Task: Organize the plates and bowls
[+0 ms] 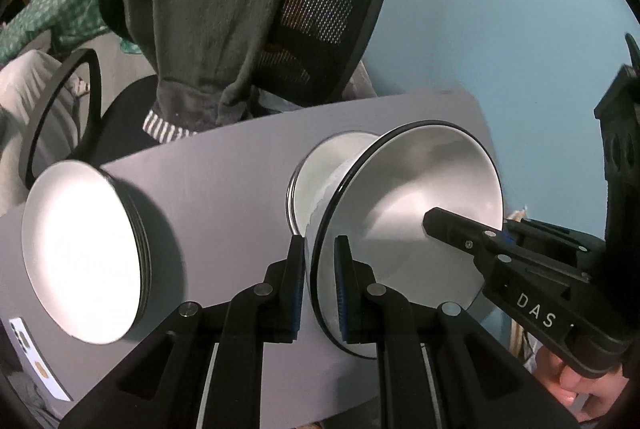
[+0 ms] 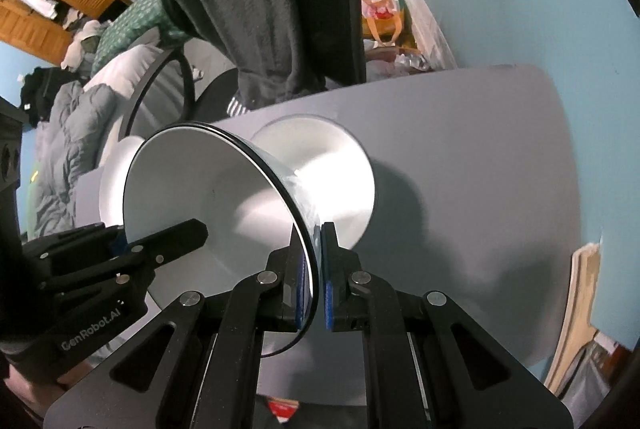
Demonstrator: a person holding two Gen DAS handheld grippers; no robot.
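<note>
Tongs, left [image 1: 320, 249] and right [image 2: 318, 241], steeply downturned, both clamped on white bowl's [image 1: 404, 213] opposite rims.

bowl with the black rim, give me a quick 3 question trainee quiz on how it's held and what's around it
1. True or false: both tongs grip the same bowl.
2. Which part of the bowl do the left tongs pinch: A) base B) rim C) nothing?
3. What lies at the left on the grey table in the left wrist view?

Key
1. True: the right tongs clamp the opposite rim.
2. B.
3. A stack of white plates.
</note>
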